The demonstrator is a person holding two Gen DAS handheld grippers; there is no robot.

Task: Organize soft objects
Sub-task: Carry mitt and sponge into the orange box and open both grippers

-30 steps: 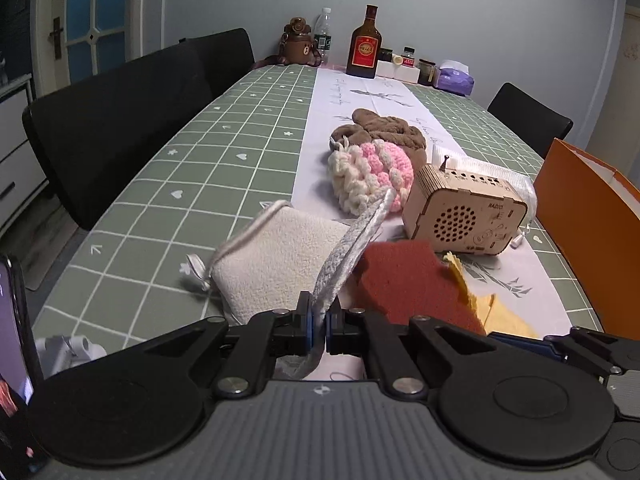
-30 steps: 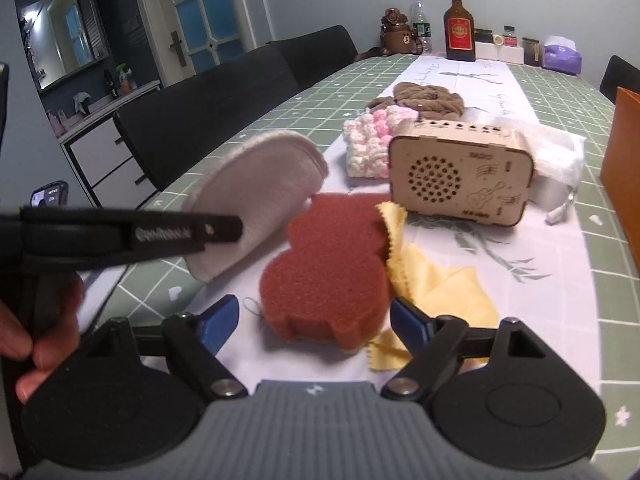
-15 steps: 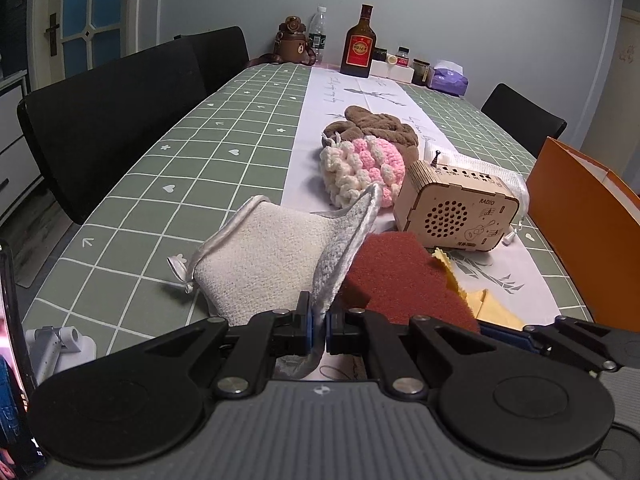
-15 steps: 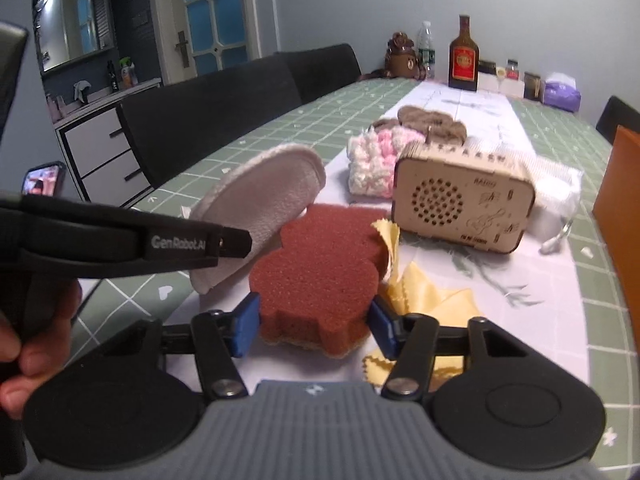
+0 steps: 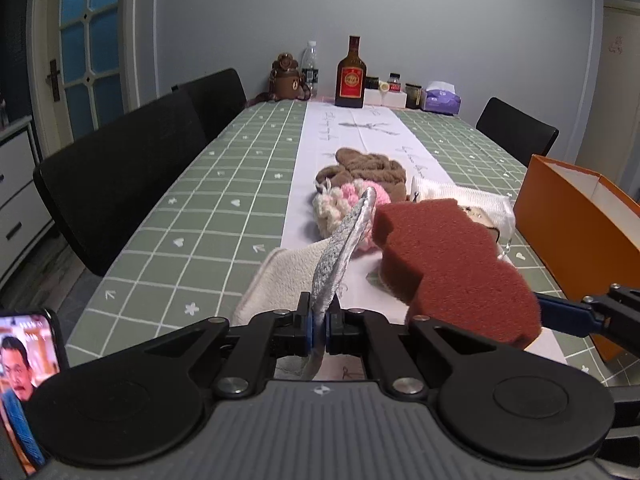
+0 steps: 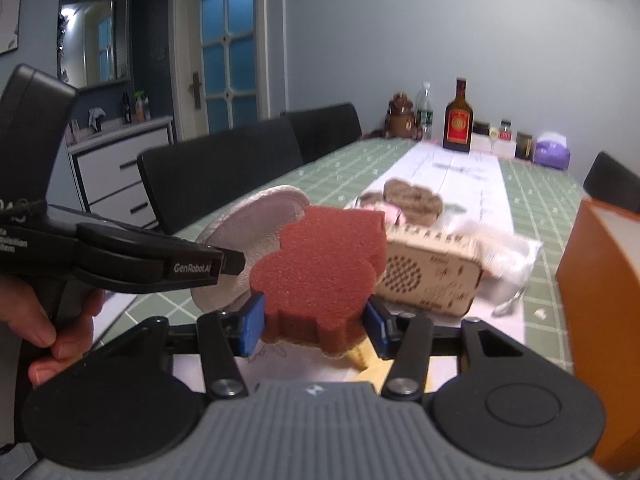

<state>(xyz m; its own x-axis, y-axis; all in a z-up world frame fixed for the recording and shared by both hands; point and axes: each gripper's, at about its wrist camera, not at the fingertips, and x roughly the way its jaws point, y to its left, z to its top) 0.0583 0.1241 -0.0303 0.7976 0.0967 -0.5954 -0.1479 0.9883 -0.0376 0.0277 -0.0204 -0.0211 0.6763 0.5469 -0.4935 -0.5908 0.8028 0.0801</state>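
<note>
1. Both fingers of the right gripper point(image 6: 312, 322) press the flanks of the red sponge point(image 6: 320, 276), carried clear of the table point(image 5: 192, 216).
2. Fingers of the left gripper point(image 5: 319, 326) are pressed together on the rim of a grey-white mitt point(image 5: 344, 248), which juts up ahead of them.
3. Right of the right fingers stands the orange box point(image 6: 600, 320), probably the destination.
4. Risk: foam squashes, so it may slip or twist out under a light squeeze.
5. Risk: the mitt, pinched only by its edge, could sag, pull free or brush the sponge just beside it.
6. Ahead sits the wooden radio point(image 6: 424, 276); a low swing could clip it.
</note>
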